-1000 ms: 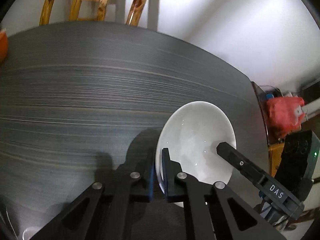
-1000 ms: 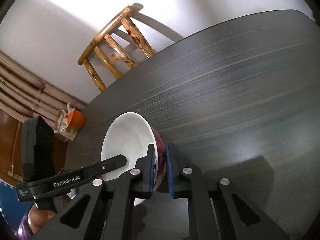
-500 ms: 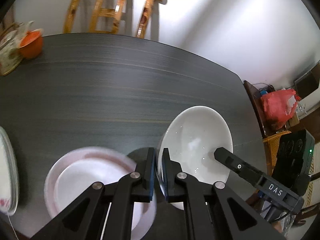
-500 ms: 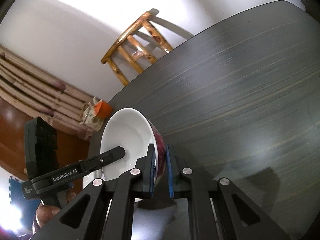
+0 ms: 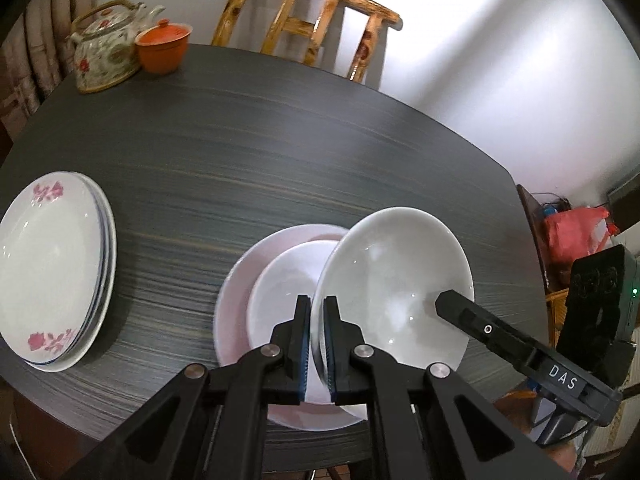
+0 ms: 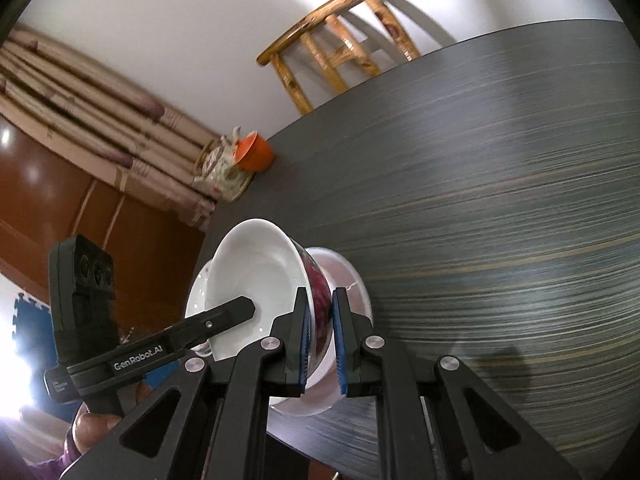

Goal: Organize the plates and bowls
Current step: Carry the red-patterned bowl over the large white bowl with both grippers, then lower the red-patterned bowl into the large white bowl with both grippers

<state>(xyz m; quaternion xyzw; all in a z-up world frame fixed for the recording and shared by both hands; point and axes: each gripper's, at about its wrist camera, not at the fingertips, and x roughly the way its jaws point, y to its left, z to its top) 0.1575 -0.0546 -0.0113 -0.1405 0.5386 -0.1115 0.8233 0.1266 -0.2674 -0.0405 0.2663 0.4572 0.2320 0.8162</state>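
Both the left gripper (image 5: 316, 336) and right gripper (image 6: 321, 338), clenched on opposite rims of a white bowl (image 5: 394, 292), have carried it across the dark table (image 5: 280, 152) to hover over the near-edge pink plate (image 5: 236, 300), ready for stacking.

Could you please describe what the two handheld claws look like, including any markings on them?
Both are matte black with angular cut-out linkage arms, silver pivot bolts and blue ridged pads. The left claw carries white "GenRobot.AI" lettering on its finger in the right wrist view; the right claw reads "DAS". A boxy black camera block tops each handle.
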